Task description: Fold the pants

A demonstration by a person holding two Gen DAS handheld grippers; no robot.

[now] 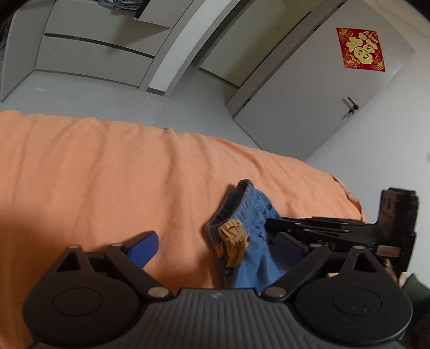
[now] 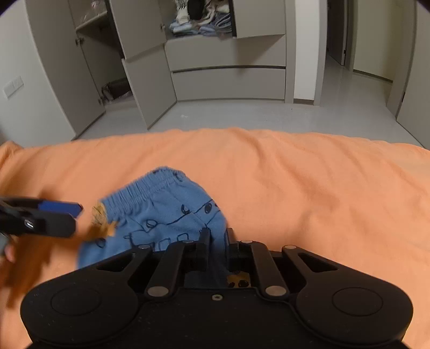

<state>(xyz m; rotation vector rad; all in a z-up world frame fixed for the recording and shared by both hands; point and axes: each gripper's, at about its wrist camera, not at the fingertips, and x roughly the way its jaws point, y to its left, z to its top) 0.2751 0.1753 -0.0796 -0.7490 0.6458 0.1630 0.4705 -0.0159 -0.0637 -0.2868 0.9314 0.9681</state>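
Note:
Small blue pants [image 1: 252,241] with a dark elastic waistband and a yellow patch lie bunched on the orange bedsheet [image 1: 107,166]. My left gripper [image 1: 217,247] is open, its blue left fingertip [image 1: 143,247] on the sheet and the pants between the fingers. My right gripper [image 2: 217,239] is shut on the pants [image 2: 166,212], pinching a fold of blue fabric. The right gripper shows in the left wrist view [image 1: 322,231], clamped on the cloth's right side. The left gripper's finger [image 2: 53,209] shows at the left of the right wrist view, beside the yellow patch.
The bedsheet [image 2: 309,188] covers the bed, whose far edge meets a grey floor [image 2: 242,115]. A wardrobe with open doors and stacked clothes [image 2: 201,24] stands beyond. A door with a red decoration [image 1: 360,49] is at the right.

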